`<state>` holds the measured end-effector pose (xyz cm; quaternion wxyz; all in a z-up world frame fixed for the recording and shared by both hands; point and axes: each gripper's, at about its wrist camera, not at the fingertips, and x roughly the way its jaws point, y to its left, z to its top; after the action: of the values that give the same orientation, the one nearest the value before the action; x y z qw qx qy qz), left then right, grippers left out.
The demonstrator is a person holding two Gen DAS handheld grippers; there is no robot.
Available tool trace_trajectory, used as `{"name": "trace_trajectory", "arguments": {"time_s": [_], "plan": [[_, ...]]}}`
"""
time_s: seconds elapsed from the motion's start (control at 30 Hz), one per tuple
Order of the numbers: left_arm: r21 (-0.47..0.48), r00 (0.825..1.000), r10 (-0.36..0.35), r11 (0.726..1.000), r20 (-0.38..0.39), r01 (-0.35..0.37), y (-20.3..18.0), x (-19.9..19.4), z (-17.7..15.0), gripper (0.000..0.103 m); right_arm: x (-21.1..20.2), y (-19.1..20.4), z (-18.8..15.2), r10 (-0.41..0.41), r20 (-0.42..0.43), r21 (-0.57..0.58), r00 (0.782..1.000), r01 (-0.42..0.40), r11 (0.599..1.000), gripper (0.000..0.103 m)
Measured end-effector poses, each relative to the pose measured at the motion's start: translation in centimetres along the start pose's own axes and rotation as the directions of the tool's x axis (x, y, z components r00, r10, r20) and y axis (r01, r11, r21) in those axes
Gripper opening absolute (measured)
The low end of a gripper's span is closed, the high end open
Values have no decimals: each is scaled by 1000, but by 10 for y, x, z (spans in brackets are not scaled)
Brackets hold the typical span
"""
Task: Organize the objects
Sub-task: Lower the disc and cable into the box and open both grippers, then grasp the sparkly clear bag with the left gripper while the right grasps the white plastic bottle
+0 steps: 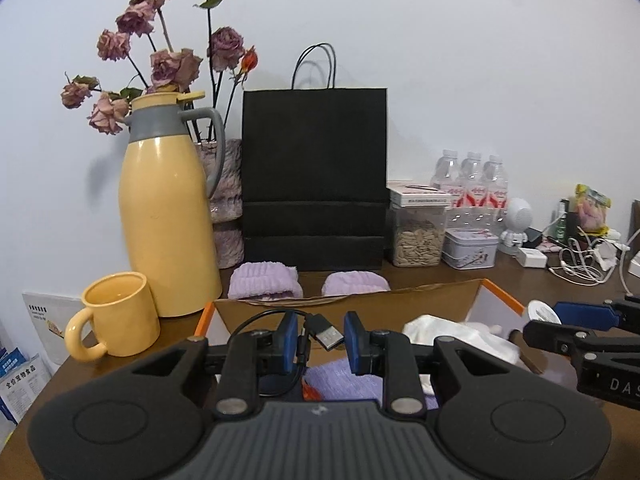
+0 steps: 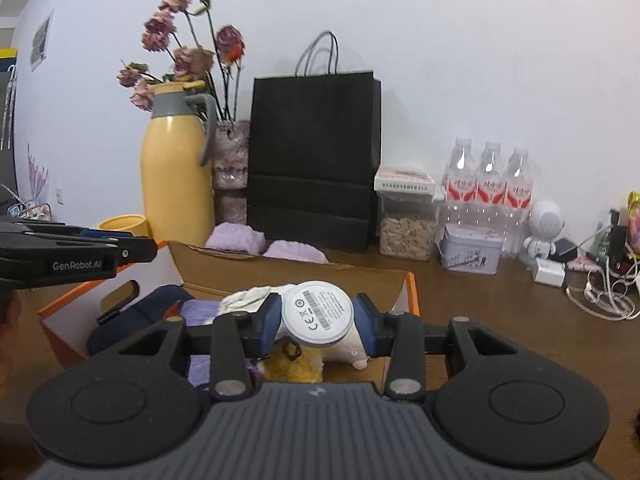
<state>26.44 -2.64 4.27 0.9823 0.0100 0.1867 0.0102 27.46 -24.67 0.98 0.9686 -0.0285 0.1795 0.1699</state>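
Note:
My left gripper (image 1: pixel 321 340) is shut on a black USB cable (image 1: pixel 326 334). Its plug sticks out between the blue pads and the cord loops down below. My right gripper (image 2: pixel 318 320) is shut on a white round disc (image 2: pixel 317 314), whose labelled face is turned towards the camera. Both grippers hover over an open orange-rimmed cardboard box (image 2: pixel 412 292) holding a purple cloth (image 2: pixel 200 308), a dark blue pouch (image 2: pixel 132 320), white fabric and a plush toy (image 2: pixel 344 352). The left wrist view shows the right gripper (image 1: pixel 536 318) at the right edge; the right wrist view shows the left gripper (image 2: pixel 140 242) at the left edge.
Behind the box (image 1: pixel 500 292) along the wall stand a yellow thermos (image 1: pixel 168 216), a yellow mug (image 1: pixel 116 316), a black paper bag (image 1: pixel 314 176) and two purple rolled cloths (image 1: pixel 264 282). To the right are a seed jar (image 1: pixel 418 240), a tin (image 1: pixel 470 248), water bottles (image 2: pixel 490 184), an astronaut figure (image 2: pixel 542 232) and tangled white cables (image 2: pixel 604 296).

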Motion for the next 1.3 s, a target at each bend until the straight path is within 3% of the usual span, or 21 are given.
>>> {"name": "trace_trajectory", "arguments": {"time_s": [0.1,0.13,0.17,0.2,0.23,0.3,0.87,1.3], "plan": [[-4,1000,17,1000,0,-17,3,11,-2,30,10,-5,-3,9,-25,26,1000,-9,1000,43],[-3,1000,23,1000,-3,-23,4,14,-3,49,12,-6,-5,8,-31,28,999,-8,1000,55],[-2,1000,26,1000,-5,-26,5,15,-5,75,12,-6,-7,6,-29,30,1000,-5,1000,64],[-3,1000,27,1000,1,-27,6,16,-7,88,12,-6,-8,2,-23,30,1000,-1,1000,84],[-7,999,29,1000,14,-29,7,15,-8,103,11,-5,-8,1,-19,26,1000,0,1000,95],[-15,998,39,999,42,-38,8,11,-10,103,9,-4,-10,-2,-4,24,1000,2,1000,103],[-52,995,13,999,97,-8,9,-20,-18,103,-16,11,-17,3,49,8,999,-4,1000,103],[-69,997,20,998,69,-15,18,-66,-34,103,-64,48,-29,3,52,-4,999,-3,1000,103]]}}
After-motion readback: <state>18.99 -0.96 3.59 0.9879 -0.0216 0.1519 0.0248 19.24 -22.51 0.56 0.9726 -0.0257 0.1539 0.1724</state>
